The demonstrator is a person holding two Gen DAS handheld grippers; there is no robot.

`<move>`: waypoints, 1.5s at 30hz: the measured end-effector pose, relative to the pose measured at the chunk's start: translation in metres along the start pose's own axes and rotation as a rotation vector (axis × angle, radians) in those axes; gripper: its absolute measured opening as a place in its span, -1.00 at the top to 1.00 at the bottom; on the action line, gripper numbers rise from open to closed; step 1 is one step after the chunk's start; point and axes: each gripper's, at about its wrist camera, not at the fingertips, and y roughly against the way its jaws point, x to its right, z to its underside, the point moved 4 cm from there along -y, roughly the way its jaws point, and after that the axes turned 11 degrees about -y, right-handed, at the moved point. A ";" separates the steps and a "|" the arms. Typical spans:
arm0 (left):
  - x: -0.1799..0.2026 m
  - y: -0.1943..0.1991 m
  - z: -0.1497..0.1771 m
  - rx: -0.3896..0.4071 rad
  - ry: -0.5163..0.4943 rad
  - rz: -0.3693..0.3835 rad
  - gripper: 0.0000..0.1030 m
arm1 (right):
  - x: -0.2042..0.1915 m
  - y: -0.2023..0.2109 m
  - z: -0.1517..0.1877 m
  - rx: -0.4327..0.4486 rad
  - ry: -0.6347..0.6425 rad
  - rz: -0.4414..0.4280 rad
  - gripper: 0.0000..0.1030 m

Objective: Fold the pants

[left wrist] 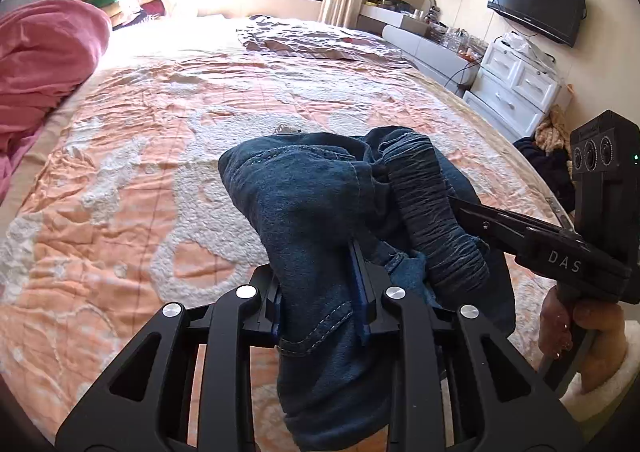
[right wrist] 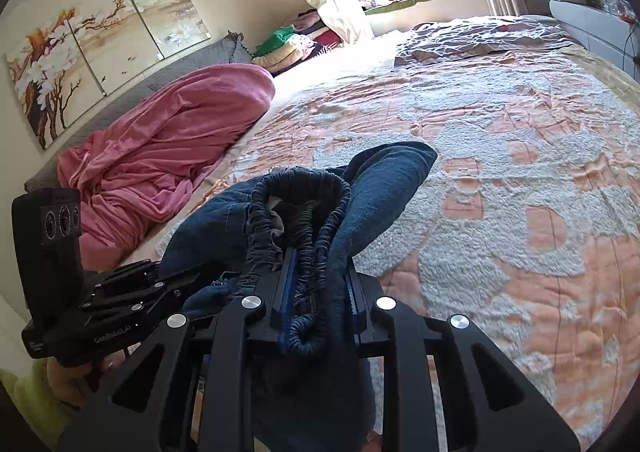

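Observation:
Dark blue denim pants (left wrist: 312,203) with an elastic waistband (right wrist: 304,191) are bunched and held up over the bed's near edge. My left gripper (left wrist: 320,276) is shut on a fold of the denim, which hangs down between its fingers. My right gripper (right wrist: 320,284) is shut on the ribbed waistband. In the left wrist view the right gripper (left wrist: 464,207) comes in from the right and bites the waistband roll (left wrist: 436,219). In the right wrist view the left gripper (right wrist: 176,276) sits at the lower left, its tips hidden in the cloth.
An orange and white quilt (left wrist: 160,155) covers the bed. A pink blanket (right wrist: 168,147) is heaped along its left side. A folded greyish cover (left wrist: 320,39) lies at the far end. A white dresser (left wrist: 516,87) and a wall television (left wrist: 536,3) stand on the right.

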 end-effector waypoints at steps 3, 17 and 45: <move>-0.019 -0.020 0.003 -0.030 0.014 -0.032 0.61 | 0.007 -0.034 -0.006 -0.037 -0.024 0.048 0.61; -0.040 -0.051 0.059 -0.124 0.097 -0.054 0.00 | 0.058 -0.070 0.027 -0.109 -0.118 0.176 0.02; -0.030 -0.012 0.045 -0.066 0.086 -0.078 -0.73 | 0.040 -0.005 0.018 0.044 -0.039 0.290 -0.83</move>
